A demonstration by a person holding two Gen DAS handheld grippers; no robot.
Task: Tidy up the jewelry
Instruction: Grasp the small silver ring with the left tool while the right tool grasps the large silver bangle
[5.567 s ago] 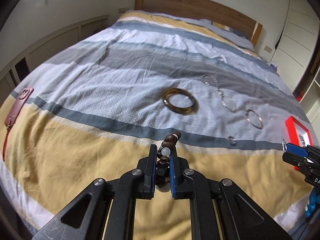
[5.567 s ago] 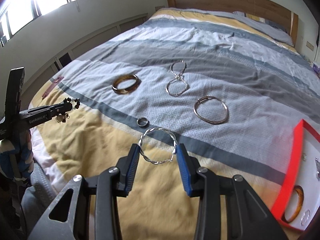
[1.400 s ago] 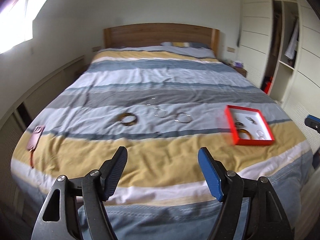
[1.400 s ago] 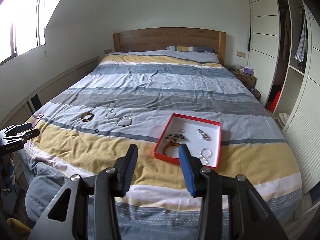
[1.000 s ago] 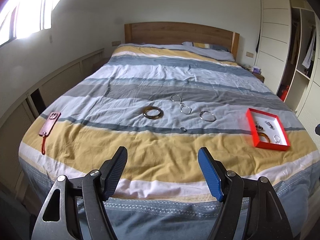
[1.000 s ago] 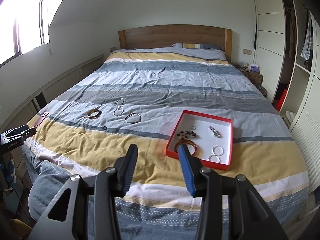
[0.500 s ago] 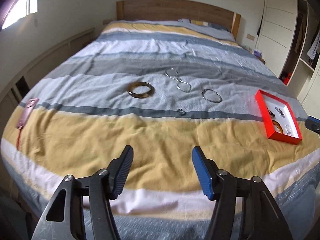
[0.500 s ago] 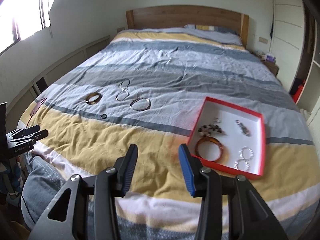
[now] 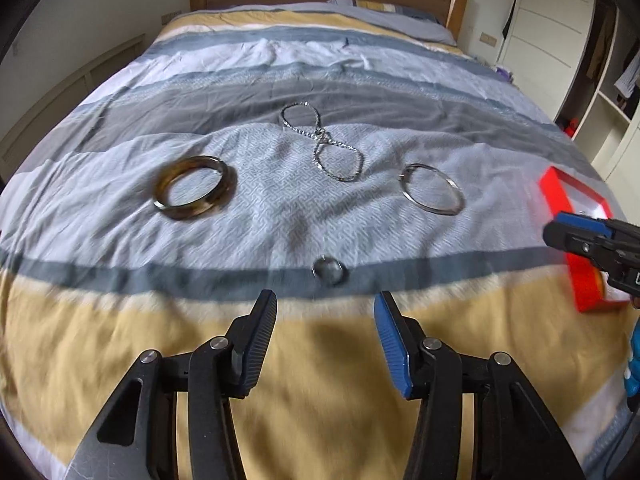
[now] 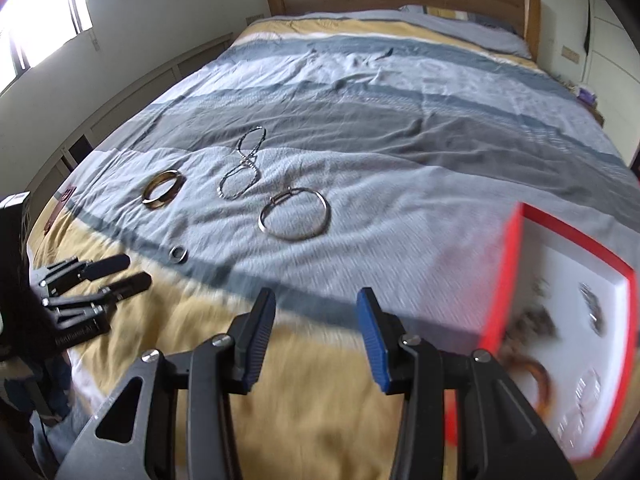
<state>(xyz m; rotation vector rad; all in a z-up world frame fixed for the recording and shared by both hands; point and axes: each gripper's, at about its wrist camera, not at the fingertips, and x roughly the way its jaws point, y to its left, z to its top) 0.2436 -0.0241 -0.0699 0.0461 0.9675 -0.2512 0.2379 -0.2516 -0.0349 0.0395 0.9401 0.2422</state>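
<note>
Because it lies flat on the soft duvet, the small ring [image 9: 329, 271] will likely be the fiddliest piece — light, hard, smooth metal that could skate or sink into the cloth. It sits on the dark grey stripe at 12 o'clock just ahead of the left claw [image 9: 325, 314], whose fingers stand apart and hold nothing. A pinch across its rim, with the tips pressed slightly into the fabric, looks the safest hold.

At 10 o'clock from the ring lies the amber bangle [image 9: 195, 193], rigid and thick, probably easy to take by 1 side of its band. At 12 o'clock the silver chain [image 9: 320, 142] lies in a figure of 8 — limp, so it would dangle and may snag. At 2 o'clock the thin silver hoop [image 9: 432, 194] lies flat, stiff but slender.

The right claw [image 10: 316, 316] is also spread and empty, above the yellow stripe. The red tray [image 10: 505, 268] sits at its 3 o'clock, already holding several blurred pieces. All rests on the striped bed [image 9: 120, 360].
</note>
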